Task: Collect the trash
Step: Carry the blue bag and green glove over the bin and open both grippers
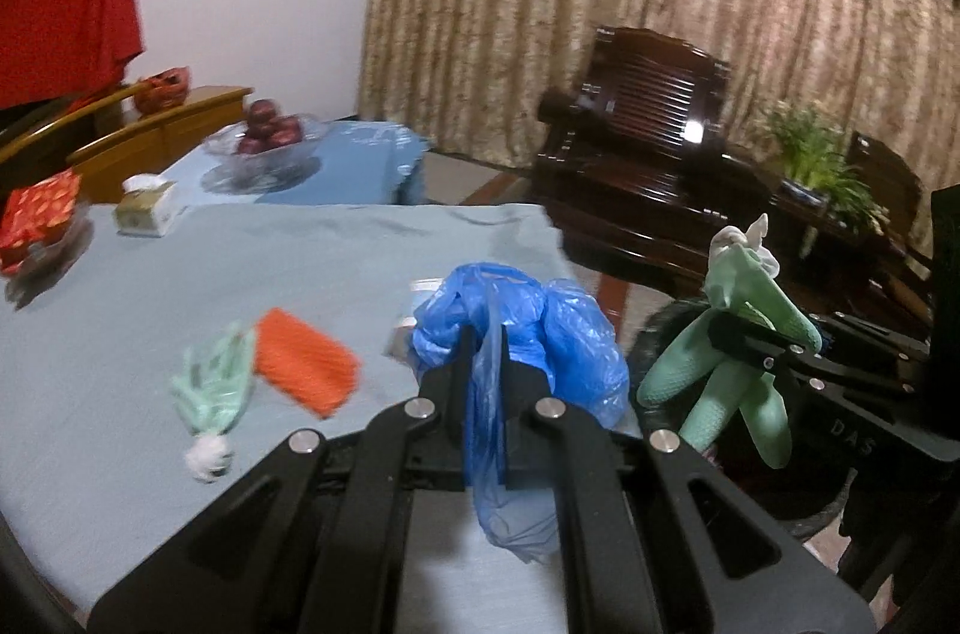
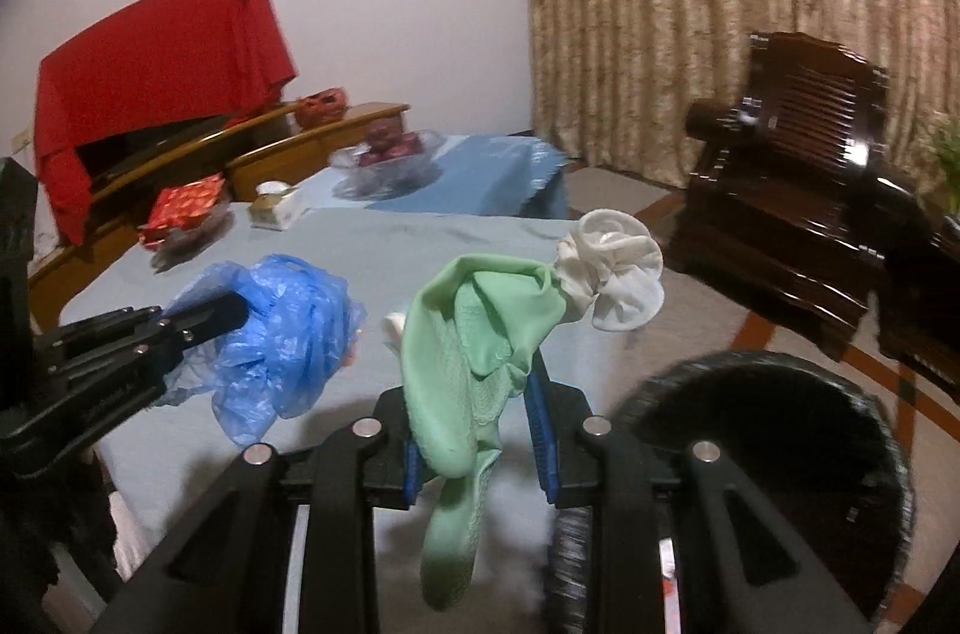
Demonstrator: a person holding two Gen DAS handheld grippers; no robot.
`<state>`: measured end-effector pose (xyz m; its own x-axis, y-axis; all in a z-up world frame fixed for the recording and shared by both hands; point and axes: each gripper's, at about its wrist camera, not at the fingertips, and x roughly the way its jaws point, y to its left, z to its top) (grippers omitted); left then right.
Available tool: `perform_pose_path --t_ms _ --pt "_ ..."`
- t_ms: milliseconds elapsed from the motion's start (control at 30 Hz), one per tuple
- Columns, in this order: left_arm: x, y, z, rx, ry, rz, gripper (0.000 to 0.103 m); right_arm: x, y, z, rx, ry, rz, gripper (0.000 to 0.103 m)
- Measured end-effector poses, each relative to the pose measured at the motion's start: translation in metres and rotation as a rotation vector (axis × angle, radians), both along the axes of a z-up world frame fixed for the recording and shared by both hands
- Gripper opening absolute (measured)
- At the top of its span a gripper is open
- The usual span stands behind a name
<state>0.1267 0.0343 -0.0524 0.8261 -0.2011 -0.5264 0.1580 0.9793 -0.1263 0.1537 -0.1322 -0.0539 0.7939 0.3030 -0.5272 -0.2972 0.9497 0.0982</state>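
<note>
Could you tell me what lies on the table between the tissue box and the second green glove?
Only bare blue tablecloth lies between the tissue box and green glove, per the left wrist view.

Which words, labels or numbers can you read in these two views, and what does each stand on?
"DAS": pale letters on the black body of the right gripper, seen from the left wrist; the word may run on out of sight.
Faint print on the side of the left gripper, right wrist view: too blurred to read.
Tissue box: any print too blurred to read.
Red patterned packet: gold marks, not readable.
</note>
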Motion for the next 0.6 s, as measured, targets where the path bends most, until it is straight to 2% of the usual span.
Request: perform_pose_path --t_ms 333,600 --pt "0.013 -0.098 -0.007 -0.007 0.012 -0.203 0.004 -0.023 -0.099 -0.017 -0.032 0.039 -0.186 0.028" --pt "0.026 -0.166 -0.026 -0.010 0.044 -0.325 0.004 -0.036 -0.153 -0.039 -0.039 0.083 -0.295 0.028"
